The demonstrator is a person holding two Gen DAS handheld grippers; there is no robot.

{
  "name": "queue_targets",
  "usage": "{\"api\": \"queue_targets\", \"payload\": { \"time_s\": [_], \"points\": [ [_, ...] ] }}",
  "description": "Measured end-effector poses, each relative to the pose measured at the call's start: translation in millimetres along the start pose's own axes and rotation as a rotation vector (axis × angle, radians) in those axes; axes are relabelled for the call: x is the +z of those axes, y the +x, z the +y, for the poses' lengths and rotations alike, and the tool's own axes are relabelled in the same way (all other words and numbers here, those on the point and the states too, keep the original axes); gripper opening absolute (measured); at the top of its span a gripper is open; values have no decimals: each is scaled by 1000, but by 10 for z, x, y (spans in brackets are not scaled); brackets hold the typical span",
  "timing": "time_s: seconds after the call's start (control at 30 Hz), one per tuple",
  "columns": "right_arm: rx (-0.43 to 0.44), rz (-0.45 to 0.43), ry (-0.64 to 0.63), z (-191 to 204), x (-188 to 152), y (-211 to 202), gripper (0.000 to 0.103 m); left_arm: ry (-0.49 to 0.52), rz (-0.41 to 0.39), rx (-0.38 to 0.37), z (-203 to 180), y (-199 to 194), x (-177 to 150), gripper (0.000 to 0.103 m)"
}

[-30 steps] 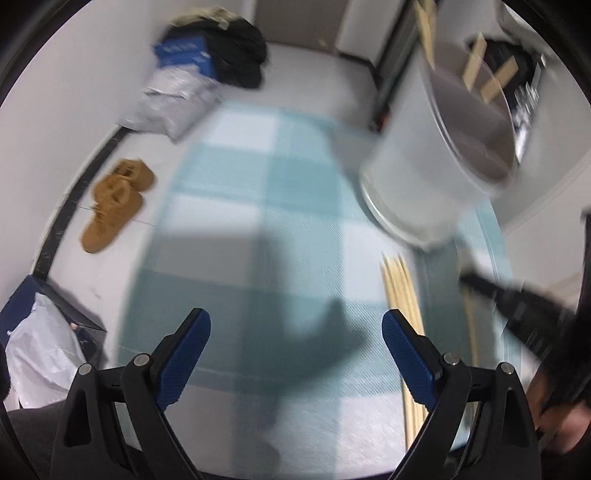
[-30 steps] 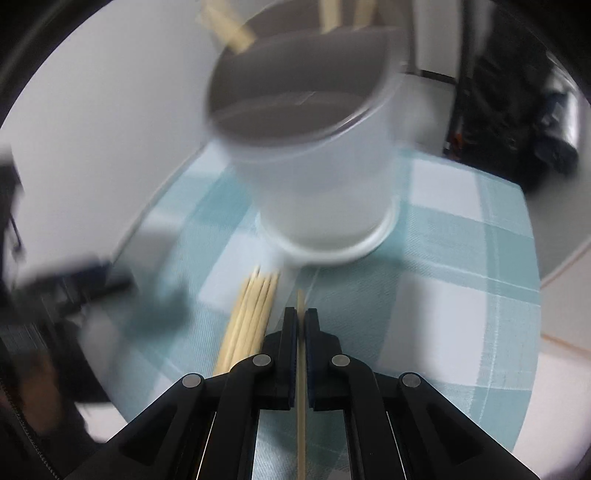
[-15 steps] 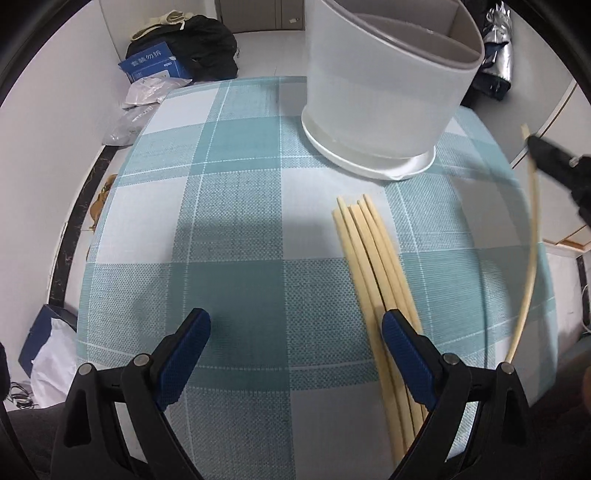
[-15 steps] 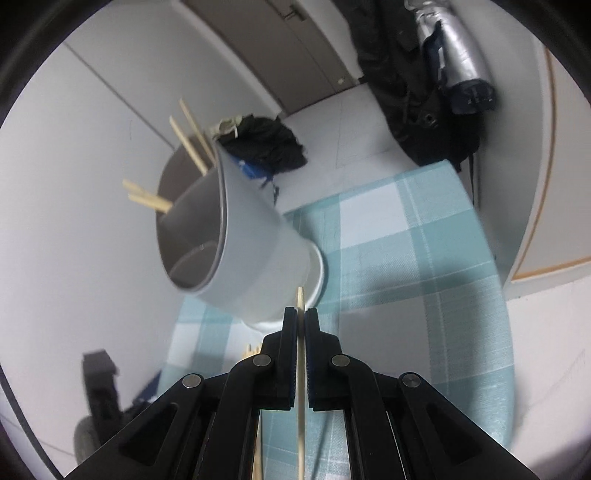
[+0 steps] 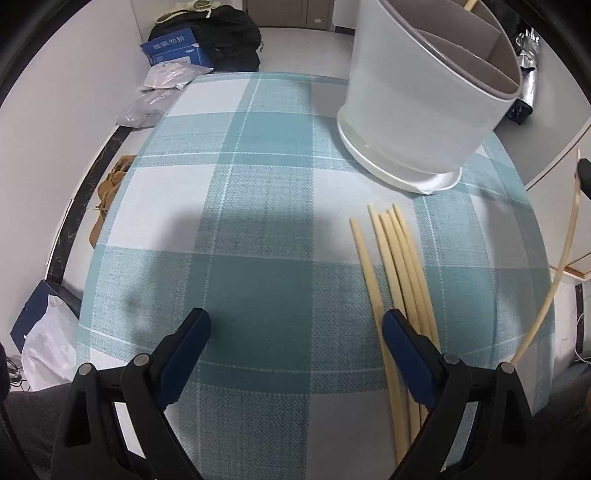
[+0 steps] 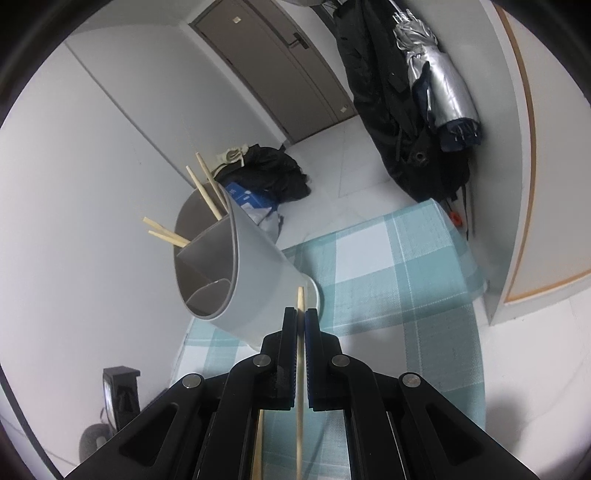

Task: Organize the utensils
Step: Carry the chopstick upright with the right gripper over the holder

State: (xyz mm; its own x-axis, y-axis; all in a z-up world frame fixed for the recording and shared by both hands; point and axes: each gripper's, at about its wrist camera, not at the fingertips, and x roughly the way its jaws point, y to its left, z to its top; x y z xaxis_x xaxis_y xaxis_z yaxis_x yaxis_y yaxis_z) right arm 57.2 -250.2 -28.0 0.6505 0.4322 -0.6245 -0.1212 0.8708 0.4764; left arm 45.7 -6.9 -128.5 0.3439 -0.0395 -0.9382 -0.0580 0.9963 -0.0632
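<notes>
While the left gripper (image 5: 295,339) hangs over the checked cloth (image 5: 258,206) on the desk, its blue-padded fingers (image 5: 188,343) stand spread wide with nothing between them. At the far left of that view, on the floor, lie a brown shoe (image 5: 110,192) and, in the upper left, a blue box (image 5: 173,46) against a black bag (image 5: 221,33). Right of centre, five chopsticks (image 5: 391,266) lie side by side on the cloth — their lower ends run under the right-hand finger. Above them, in the upper right, stands the white holder (image 5: 417,110), upright on its saucer-like base and split inside by grey dividers. At the right edge a single chopstick (image 5: 561,266) hangs in the air, clear of the desk, its upper end pinched by the dark tip of the right gripper (image 5: 584,177).

In the right wrist view, the holder (image 6: 255,280) sits left of centre and looks tilted in the frame, with four chopsticks (image 6: 207,195) poking out of its far compartments. At centre bottom the right gripper (image 6: 301,317) has its fingers pressed together on the one chopstick (image 6: 300,369), whose tip shows just past them, in front of the holder's base. Further right — a grey door (image 6: 280,62) at the top, then dark coats (image 6: 388,92) and a silver umbrella (image 6: 439,85) hanging by the wall.
</notes>
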Motion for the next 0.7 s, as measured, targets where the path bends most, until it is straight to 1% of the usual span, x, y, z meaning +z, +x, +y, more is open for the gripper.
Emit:
{"api": "queue_targets", "payload": {
  "time_s": [0.17, 0.23, 0.3, 0.4, 0.47, 0.5, 0.53, 0.57, 0.63, 0.67, 0.7],
  "points": [
    [-2, -5, -26, 39, -21, 9, 3, 7, 2, 12, -54, 28, 72, 92],
    [-1, -4, -28, 52, -26, 11, 3, 31, 20, 12, -96, 64, 137, 91],
    [-1, -4, -33, 67, -34, 10, 3, 66, 30, 42, -144, 92, 165, 91],
    [-3, -12, -47, 89, -39, -8, 3, 91, 29, 60, -186, 113, 218, 90],
    [-3, -14, -49, 93, -40, -17, 3, 84, 27, 52, -183, 115, 240, 81],
    [-2, -15, -50, 93, -41, -19, 3, 74, 26, 45, -186, 107, 258, 70],
    [-2, -15, -49, 92, -40, -19, 3, 57, 23, 45, -190, 97, 274, 56],
    [-2, -14, -48, 92, -38, -19, 3, 48, 24, 40, -194, 82, 284, 49],
    [2, -18, -47, 93, -38, -20, 3, 45, 22, 38, -245, 91, 316, 28],
    [1, -19, -47, 96, -37, -20, 3, 46, 21, 35, -261, 76, 308, 22],
    [1, -19, -48, 100, -38, -19, 3, 45, 21, 30, -288, 90, 333, 11]
  ]
}}
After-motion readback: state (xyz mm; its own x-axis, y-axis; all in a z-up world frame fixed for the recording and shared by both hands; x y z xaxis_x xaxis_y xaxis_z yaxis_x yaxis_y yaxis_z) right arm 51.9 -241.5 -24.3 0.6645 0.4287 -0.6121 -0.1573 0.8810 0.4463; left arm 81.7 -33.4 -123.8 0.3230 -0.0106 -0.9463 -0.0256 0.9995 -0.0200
